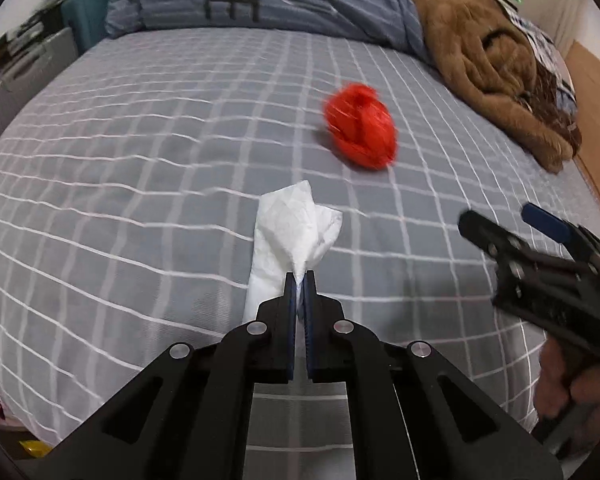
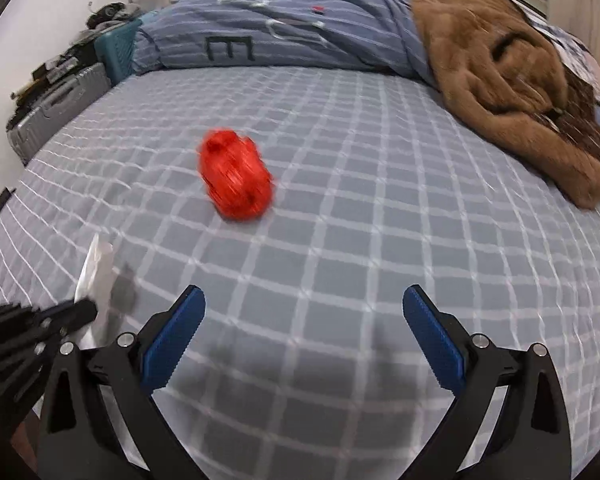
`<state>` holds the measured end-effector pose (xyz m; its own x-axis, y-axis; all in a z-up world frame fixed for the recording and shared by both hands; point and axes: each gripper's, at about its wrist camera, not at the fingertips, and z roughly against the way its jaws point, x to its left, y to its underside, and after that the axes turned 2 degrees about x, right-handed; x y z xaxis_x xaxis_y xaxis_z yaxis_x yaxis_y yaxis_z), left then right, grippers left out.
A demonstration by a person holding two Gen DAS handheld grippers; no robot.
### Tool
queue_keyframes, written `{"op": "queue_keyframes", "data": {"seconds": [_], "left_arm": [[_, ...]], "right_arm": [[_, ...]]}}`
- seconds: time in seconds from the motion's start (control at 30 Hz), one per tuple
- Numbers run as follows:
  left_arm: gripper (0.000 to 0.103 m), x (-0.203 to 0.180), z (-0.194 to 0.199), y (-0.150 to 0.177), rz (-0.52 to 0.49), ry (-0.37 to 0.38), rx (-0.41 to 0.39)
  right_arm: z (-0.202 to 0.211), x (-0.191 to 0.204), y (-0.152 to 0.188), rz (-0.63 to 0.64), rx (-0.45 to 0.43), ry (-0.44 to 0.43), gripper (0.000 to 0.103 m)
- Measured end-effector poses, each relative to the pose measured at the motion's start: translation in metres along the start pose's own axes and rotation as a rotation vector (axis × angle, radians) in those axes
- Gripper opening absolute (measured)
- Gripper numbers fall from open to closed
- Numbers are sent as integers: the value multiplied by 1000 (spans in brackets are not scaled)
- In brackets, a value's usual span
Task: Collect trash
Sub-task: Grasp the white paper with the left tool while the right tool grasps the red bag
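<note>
My left gripper (image 1: 299,276) is shut on a white crumpled tissue (image 1: 288,232), which sticks out ahead of the fingertips above the bed. The tissue also shows at the left edge of the right wrist view (image 2: 96,276), with the left gripper (image 2: 88,310) beside it. A crumpled red plastic bag (image 1: 360,126) lies on the checked bedsheet further ahead and to the right; it sits left of centre in the right wrist view (image 2: 236,176). My right gripper (image 2: 304,304) is open and empty over the sheet, short of the red bag; it shows at the right of the left wrist view (image 1: 504,220).
The bed has a grey-blue checked sheet (image 2: 380,240). A folded blue striped duvet (image 2: 280,28) lies along the far side, a brown fluffy blanket (image 2: 500,80) at the far right. A grey suitcase (image 2: 52,108) and clutter stand beyond the bed's left edge.
</note>
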<state>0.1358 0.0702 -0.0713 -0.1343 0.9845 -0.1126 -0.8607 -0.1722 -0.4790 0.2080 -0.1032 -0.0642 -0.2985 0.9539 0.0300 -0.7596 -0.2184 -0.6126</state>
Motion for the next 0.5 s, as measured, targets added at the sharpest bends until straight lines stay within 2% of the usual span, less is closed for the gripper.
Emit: {"op": "queue_keyframes", "data": {"seconds": [0.17,0.23,0.3,0.5], "left_arm": [[3,38,6,-10,15,-58,-27],[3,52,6,-11,11,-75,-30],[3,65,4,-11,39,-85,-38],[3,80,-2,-11,81,-66,-43]], "right_arm": [[-26,32,-39,48,-30,-23,95],[-40,43,-53,63,-28,-40,88],[-50,48,-62,65,-23,-48,85],[-71,60,-76,67,-13,-59,74]]}}
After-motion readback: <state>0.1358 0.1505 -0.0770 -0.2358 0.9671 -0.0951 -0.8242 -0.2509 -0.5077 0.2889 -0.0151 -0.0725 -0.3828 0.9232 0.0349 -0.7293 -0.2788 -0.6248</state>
